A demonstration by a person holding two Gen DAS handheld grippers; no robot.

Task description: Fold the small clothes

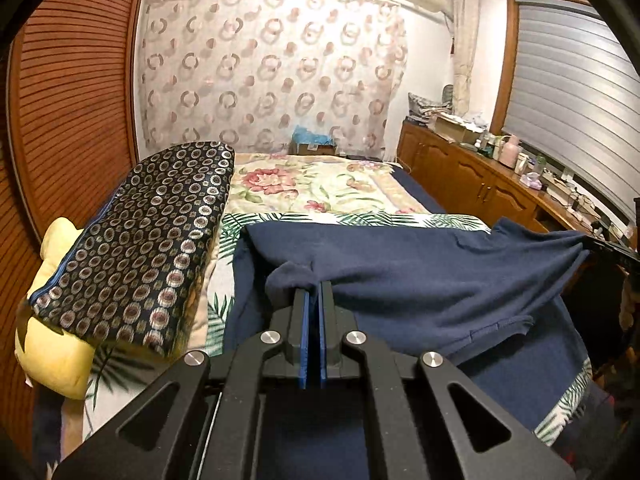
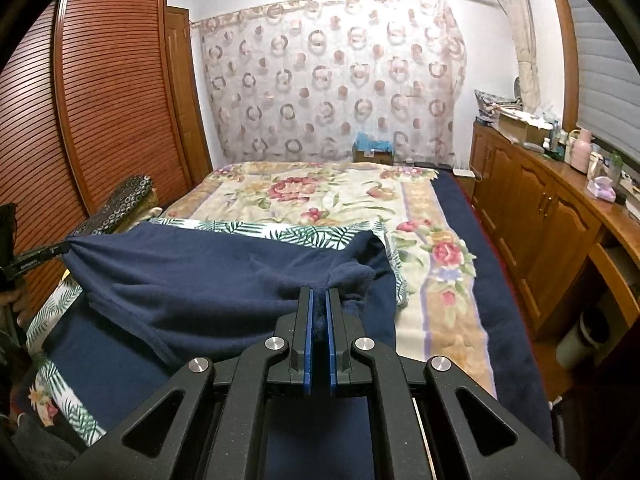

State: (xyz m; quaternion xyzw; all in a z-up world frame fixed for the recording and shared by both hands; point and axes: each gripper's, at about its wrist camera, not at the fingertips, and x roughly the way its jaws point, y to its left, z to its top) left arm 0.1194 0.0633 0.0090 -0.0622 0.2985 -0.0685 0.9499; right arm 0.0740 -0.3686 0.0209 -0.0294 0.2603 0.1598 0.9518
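Two grippers are pinching the same navy fleece garment. In the left wrist view the left gripper is clamping a bunched corner, its blue pads pressed nearly together. In the right wrist view the right gripper is gripping the opposite corner just as tightly. Between them the garment is hanging stretched and sagging, raised above the floral bedspread, its lower edge draping onto a dark blue blanket.

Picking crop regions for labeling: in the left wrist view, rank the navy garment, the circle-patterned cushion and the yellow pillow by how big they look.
1. navy garment
2. circle-patterned cushion
3. yellow pillow, mostly hidden under the cushion, so its true size is unsure.
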